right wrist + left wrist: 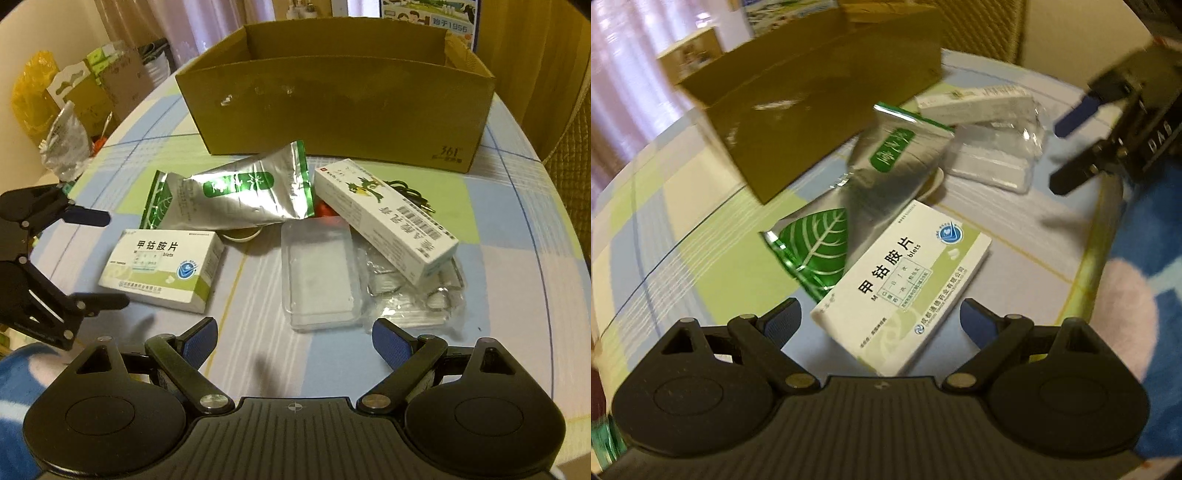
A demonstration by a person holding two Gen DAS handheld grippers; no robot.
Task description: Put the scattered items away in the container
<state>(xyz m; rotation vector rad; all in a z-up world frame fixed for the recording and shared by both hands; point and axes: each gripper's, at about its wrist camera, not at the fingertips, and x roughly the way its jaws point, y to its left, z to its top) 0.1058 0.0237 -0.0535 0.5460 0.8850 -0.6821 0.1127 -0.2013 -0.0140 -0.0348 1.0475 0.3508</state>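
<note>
An open cardboard box stands at the back of the table; it also shows in the left wrist view. In front of it lie a silver-green foil pouch, a white-green medicine box, a long white carton, a clear plastic case and a clear bag of small items. My left gripper is open, just in front of the medicine box, beside the pouch. My right gripper is open, just short of the clear case.
The left gripper shows at the left edge of the right wrist view, and the right gripper at the right edge of the left wrist view. A black cable and an orange object lie behind the carton. Bags and boxes stand beyond the table's left edge.
</note>
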